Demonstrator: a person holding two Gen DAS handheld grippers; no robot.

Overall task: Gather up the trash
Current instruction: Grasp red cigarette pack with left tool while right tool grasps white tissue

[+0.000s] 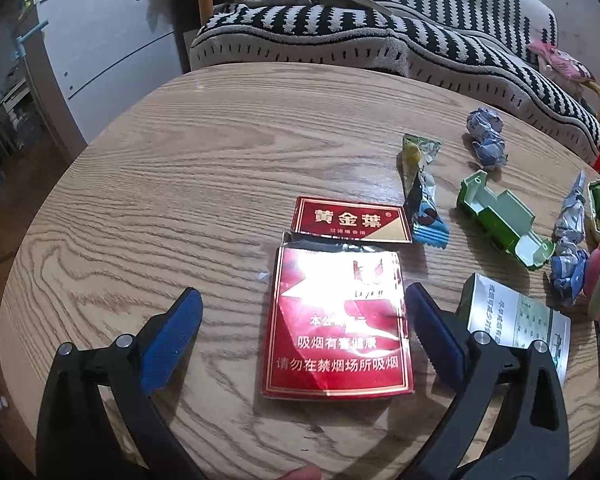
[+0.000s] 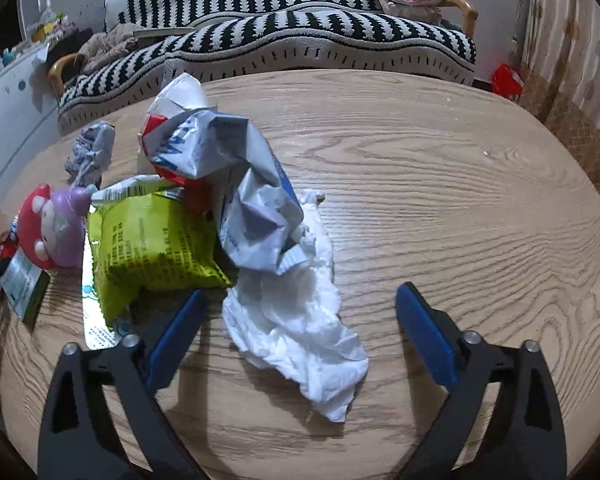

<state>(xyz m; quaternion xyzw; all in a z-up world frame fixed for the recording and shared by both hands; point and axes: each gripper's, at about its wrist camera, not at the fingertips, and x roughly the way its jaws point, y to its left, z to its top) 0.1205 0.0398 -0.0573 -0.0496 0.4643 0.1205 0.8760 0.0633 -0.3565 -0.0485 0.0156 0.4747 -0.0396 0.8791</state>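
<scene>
Left gripper [image 1: 304, 312] is held wide over the flattened red cigarette pack [image 1: 336, 324]: light, slippery film, best pinched across its long edges.

Both wrist views look steeply down, close, perhaps sharing the table [image 1: 140, 200].
</scene>
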